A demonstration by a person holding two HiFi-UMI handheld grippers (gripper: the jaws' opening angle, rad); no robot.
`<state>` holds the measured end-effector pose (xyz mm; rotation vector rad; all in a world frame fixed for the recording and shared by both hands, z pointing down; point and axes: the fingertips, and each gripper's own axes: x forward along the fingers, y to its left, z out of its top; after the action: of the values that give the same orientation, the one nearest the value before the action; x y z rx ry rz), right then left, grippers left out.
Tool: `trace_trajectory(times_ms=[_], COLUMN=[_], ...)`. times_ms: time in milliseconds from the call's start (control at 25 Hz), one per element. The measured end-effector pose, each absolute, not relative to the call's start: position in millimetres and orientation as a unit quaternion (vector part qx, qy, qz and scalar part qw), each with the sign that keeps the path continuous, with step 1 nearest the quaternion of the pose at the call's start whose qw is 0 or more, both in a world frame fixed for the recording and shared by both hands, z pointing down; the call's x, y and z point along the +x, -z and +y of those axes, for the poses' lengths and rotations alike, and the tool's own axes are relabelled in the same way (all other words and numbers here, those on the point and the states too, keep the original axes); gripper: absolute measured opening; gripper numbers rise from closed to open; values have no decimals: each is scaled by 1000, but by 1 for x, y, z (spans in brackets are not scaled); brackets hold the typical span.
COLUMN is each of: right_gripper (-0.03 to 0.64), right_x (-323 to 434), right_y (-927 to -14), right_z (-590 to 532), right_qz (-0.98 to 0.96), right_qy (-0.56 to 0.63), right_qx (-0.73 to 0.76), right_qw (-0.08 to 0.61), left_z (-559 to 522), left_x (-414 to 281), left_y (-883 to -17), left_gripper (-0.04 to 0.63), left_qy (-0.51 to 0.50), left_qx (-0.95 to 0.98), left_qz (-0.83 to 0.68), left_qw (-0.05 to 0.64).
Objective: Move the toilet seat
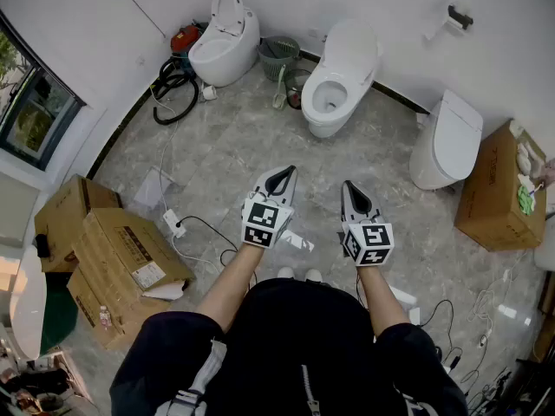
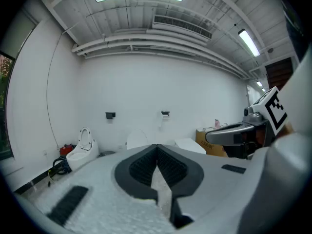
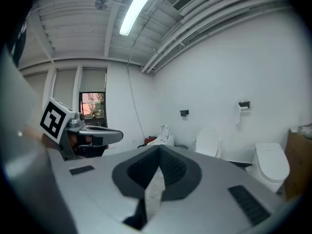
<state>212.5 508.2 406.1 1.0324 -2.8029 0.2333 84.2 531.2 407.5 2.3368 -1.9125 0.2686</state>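
Three white toilets stand along the far wall. The left toilet (image 1: 224, 42) has its seat ring raised. On the middle toilet (image 1: 338, 72) the lid (image 1: 354, 43) stands up and the bowl is open. The right toilet (image 1: 447, 137) is closed. My left gripper (image 1: 286, 173) and right gripper (image 1: 349, 187) hover side by side over the floor, well short of the toilets, both shut and empty. In the left gripper view the shut left gripper (image 2: 157, 147) points toward the middle toilet (image 2: 137, 139). The right gripper view shows the right gripper (image 3: 158, 150) shut, with the raised lid (image 3: 208, 141) beyond it.
Stacked cardboard boxes (image 1: 113, 254) sit at the left and another box (image 1: 499, 189) at the right. A green basket (image 1: 279, 55), a coiled black hose (image 1: 173, 85) and a red canister (image 1: 184, 35) lie near the toilets. A power strip (image 1: 173, 224) and cables cross the floor.
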Motion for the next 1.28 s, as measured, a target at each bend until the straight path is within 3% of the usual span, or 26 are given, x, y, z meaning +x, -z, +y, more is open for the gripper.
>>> trace_trajectory(times_ms=[400,760,1280], right_gripper=[2,2,2], right_x=[203,194,166], right_y=[-415,-410,-434], right_z=[525,530,419], right_qz=[-932,-932,-930], right_qy=[-87,-59,-75], right_qx=[341,352,355], right_qw=[88,55,68], left_z=[550,549,437], left_x=[77,71,40], left_y=[-403,-422,-443], left_gripper=[3,5,5], left_qy=[-55,-67,-86], left_qx=[785,800,796], left_qz=[-615,-595,-596], left_qw=[52,49,56])
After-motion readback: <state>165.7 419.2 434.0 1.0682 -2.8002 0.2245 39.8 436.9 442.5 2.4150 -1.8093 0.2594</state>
